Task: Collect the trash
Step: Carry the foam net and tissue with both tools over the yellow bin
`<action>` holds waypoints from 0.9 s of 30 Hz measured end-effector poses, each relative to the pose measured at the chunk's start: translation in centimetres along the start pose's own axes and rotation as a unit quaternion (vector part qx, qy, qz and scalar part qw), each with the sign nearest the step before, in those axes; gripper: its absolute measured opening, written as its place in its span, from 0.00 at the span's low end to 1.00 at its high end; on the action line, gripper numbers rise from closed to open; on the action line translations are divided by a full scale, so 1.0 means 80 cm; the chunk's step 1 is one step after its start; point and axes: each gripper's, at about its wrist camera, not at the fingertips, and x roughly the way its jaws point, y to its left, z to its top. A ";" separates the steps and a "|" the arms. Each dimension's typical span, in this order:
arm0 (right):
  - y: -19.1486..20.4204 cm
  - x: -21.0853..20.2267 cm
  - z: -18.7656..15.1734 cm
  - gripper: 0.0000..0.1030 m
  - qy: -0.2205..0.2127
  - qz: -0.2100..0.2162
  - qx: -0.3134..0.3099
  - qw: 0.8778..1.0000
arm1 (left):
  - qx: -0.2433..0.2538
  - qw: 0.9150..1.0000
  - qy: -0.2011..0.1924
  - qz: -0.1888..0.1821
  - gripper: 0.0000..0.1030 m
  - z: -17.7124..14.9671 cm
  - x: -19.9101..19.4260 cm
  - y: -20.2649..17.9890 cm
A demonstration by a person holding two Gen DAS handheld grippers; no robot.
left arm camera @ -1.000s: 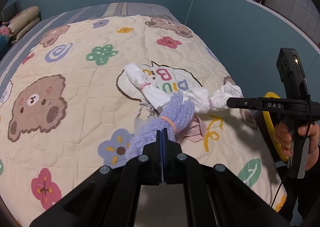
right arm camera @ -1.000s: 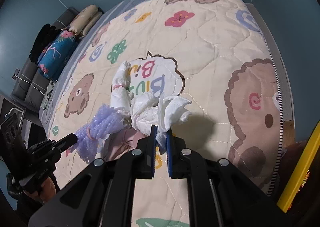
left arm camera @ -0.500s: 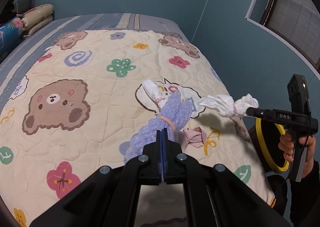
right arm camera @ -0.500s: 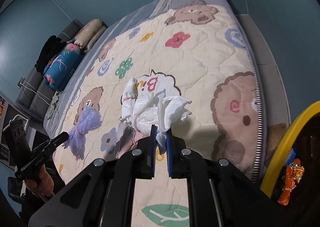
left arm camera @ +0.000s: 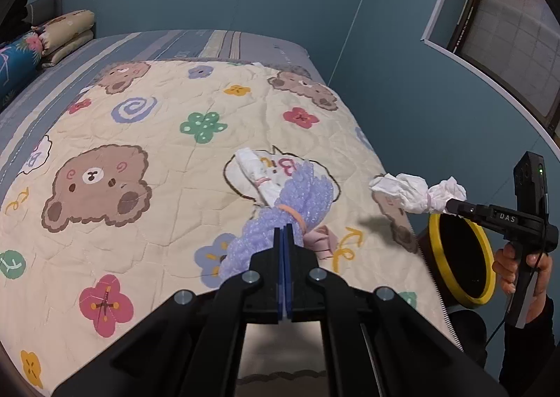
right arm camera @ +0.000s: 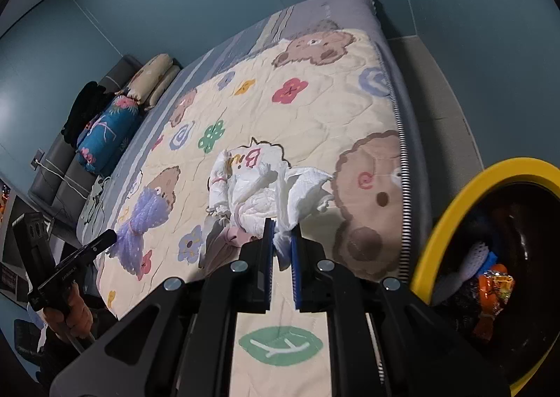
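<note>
Clamping trash, both grippers [left arm camera: 284,239] [right arm camera: 281,239] tilted downward

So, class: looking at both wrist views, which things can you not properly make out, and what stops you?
- Yellow-rimmed bin, right wrist view: cut off by the frame edge, inside dark; contents unclear.
- Pink scrap, left wrist view: mostly hidden behind the purple bundle.
- Dark items at the headboard, right wrist view: too small to identify.

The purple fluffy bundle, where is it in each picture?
Left wrist view: the purple bundle sits at centre, pinched in the left claw.
Right wrist view: the same bundle hangs at lower left, on the tip of the other claw.
Shared landmark: the yellow-rimmed bin, on the right in both.
</note>
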 end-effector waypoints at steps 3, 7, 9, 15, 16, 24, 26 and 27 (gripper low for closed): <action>-0.010 -0.018 -0.004 0.08 -0.010 -0.004 0.006 1.000 | 0.005 1.000 -0.004 -0.008 0.00 0.001 -0.005 -0.015; -0.029 -0.041 -0.007 0.08 -0.021 -0.010 0.017 1.000 | 0.015 1.000 -0.007 -0.013 0.00 0.004 -0.012 -0.040; -0.037 -0.051 -0.009 0.08 -0.027 -0.014 0.022 0.999 | 0.016 1.000 -0.005 -0.021 0.00 0.005 -0.014 -0.052; -0.063 -0.081 -0.016 0.08 -0.041 -0.019 0.036 0.998 | 0.038 0.998 -0.003 -0.041 0.00 0.007 -0.013 -0.101; -0.068 -0.086 -0.017 0.08 -0.045 -0.021 0.038 0.998 | 0.042 0.998 -0.002 -0.045 0.00 0.007 -0.011 -0.111; -0.105 -0.121 -0.025 0.08 -0.064 -0.035 0.057 0.996 | 0.066 0.994 0.006 -0.089 0.00 0.009 0.006 -0.179; -0.116 -0.130 -0.027 0.08 -0.068 -0.040 0.063 0.995 | 0.074 0.993 0.009 -0.097 0.00 0.009 0.012 -0.197; -0.121 -0.133 -0.028 0.08 -0.070 -0.042 0.065 0.995 | 0.077 0.992 0.011 -0.101 0.00 0.010 0.016 -0.206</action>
